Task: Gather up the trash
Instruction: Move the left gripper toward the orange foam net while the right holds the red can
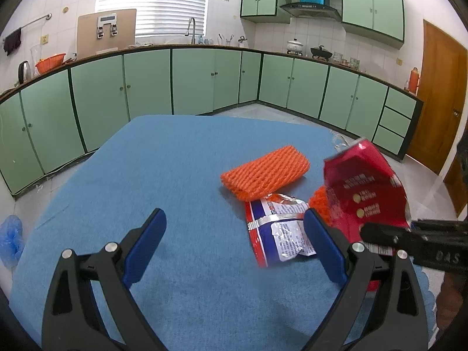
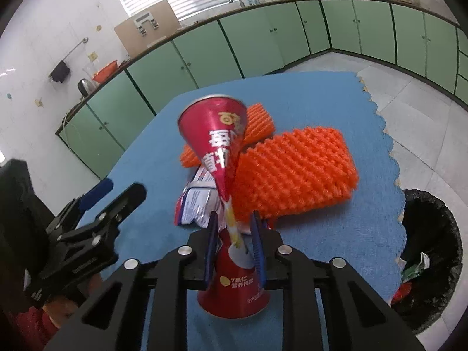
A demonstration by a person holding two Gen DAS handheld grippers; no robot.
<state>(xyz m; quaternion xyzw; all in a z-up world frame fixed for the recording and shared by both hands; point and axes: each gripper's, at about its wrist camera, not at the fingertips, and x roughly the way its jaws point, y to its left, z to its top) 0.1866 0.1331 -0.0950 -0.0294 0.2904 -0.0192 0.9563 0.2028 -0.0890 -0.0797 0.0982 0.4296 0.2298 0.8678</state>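
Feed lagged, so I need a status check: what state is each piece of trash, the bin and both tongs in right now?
Red can: crushed at the middle, pinched in the right tongs, lifted.
Left tongs: open, empty.
Snack wrapper: torn open, flat on the blue mat.
Two orange foam nets: lying on the mat.
Trash bin: open, some trash inside.

Glossy red foil bag [image 2: 218, 143], creased shiny wrapper [image 1: 278, 231], rough orange foam netting [image 2: 295, 169] at its two o'clock; matt blue cloth-like table cover [image 1: 175, 175].
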